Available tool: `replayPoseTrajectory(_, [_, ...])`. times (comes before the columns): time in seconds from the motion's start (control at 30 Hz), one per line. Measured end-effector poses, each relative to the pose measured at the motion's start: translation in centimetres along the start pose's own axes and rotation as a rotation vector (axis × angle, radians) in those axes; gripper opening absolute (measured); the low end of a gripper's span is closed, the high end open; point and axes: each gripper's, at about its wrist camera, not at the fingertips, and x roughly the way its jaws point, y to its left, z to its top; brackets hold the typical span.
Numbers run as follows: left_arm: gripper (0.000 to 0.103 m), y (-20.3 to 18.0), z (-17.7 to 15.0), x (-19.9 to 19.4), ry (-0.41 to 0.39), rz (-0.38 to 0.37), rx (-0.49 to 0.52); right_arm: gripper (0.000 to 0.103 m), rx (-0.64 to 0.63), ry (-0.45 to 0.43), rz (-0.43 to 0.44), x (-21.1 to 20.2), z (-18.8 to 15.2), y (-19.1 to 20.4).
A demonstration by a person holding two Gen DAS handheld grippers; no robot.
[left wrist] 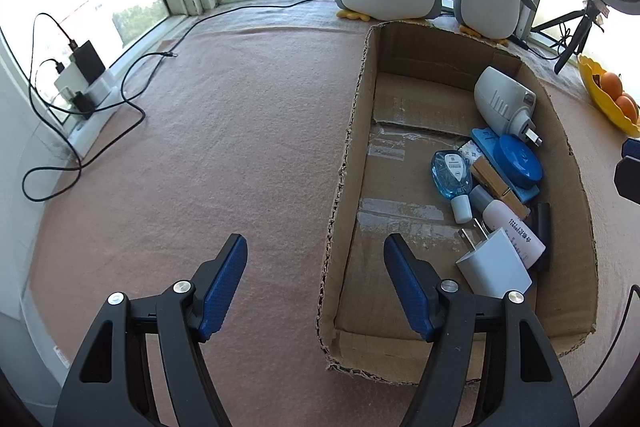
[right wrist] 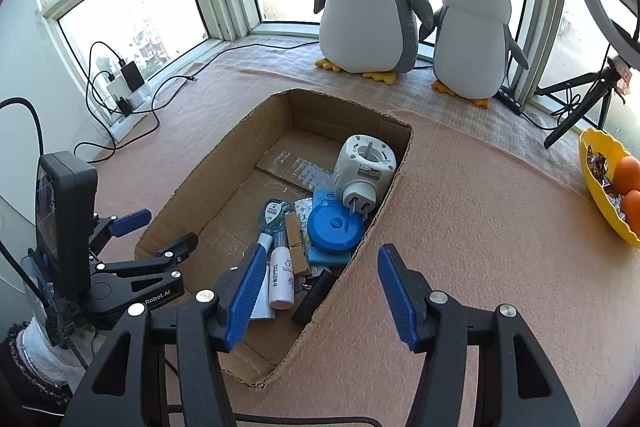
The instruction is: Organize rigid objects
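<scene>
The left gripper (left wrist: pixel 316 267) is hanging with jaws apart, empty, straddling the cardboard box (left wrist: pixel 346 163) wall at 6 o'clock. The right gripper (right wrist: pixel 320 275) is also gaping empty above the box's near corner. Inside, toward 3 o'clock, a white charger (left wrist: pixel 494 261), blue bottle (left wrist: pixel 450 173) and round blue case (left wrist: pixel 518 161) are lying heaped.

Under my left jaws the pink cloth (left wrist: pixel 240 115) lies bare and passable far ahead. The cardboard box (left wrist: pixel 348 187) wall rises beneath my left gripper's (left wrist: pixel 316 259) right finger. Clutter (right wrist: pixel 312 227) crowds the box's right side, ahead of my right gripper (right wrist: pixel 320 267); its other half is free.
</scene>
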Motion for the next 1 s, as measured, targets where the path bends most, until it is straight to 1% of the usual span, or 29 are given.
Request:
replayPoseTrajectory(0.13, [0.071,-0.2,0.5,-2.1,-0.045,-0.006,0.012,0.058,0.011,-0.027,-0.017,-1.7,-0.5,0.0])
replayPoseTrajectory(0.3, [0.071,-0.4,1.2,-5.0,-0.106,-0.021,0.015,0.061,0.029,-0.078,-0.033,-4.4,-0.6,0.1])
replayPoseTrajectory(0.37, [0.071,-0.5,1.5,-5.9,-0.125,-0.027,0.019,0.065,0.04,-0.096,-0.037,-5.3,-0.6,0.1])
replayPoseTrajectory(0.5, [0.072,-0.7,1.9,-7.8,-0.154,-0.04,0.021,0.068,0.065,-0.128,-0.053,-7.2,-0.7,0.0])
replayPoseTrajectory(0.6, [0.072,-1.0,2.1,-9.2,-0.173,-0.053,0.025,0.073,0.089,-0.148,-0.071,-8.4,-0.8,-0.1])
replayPoseTrajectory(0.63, [0.074,-1.0,2.1,-9.6,-0.177,-0.059,0.024,0.076,0.096,-0.153,-0.08,-8.7,-0.9,-0.1])
replayPoseTrajectory(0.67, [0.082,-1.0,2.2,-9.9,-0.182,-0.064,0.024,0.077,0.101,-0.159,-0.09,-9.1,-1.0,-0.1])
replayPoseTrajectory(0.8, [0.083,-1.4,2.2,-11.5,-0.222,-0.063,0.034,0.079,0.112,-0.171,-0.13,-10.0,-1.4,-0.2])
replayPoseTrajectory(0.87, [0.083,-1.5,2.2,-11.9,-0.23,-0.067,0.036,0.08,0.116,-0.17,-0.154,-10.1,-1.7,-0.2])
replayPoseTrajectory(1.0, [0.083,-1.7,2.2,-12.1,-0.227,-0.081,0.041,0.081,0.135,-0.162,-0.154,-10.1,-2.2,-0.4])
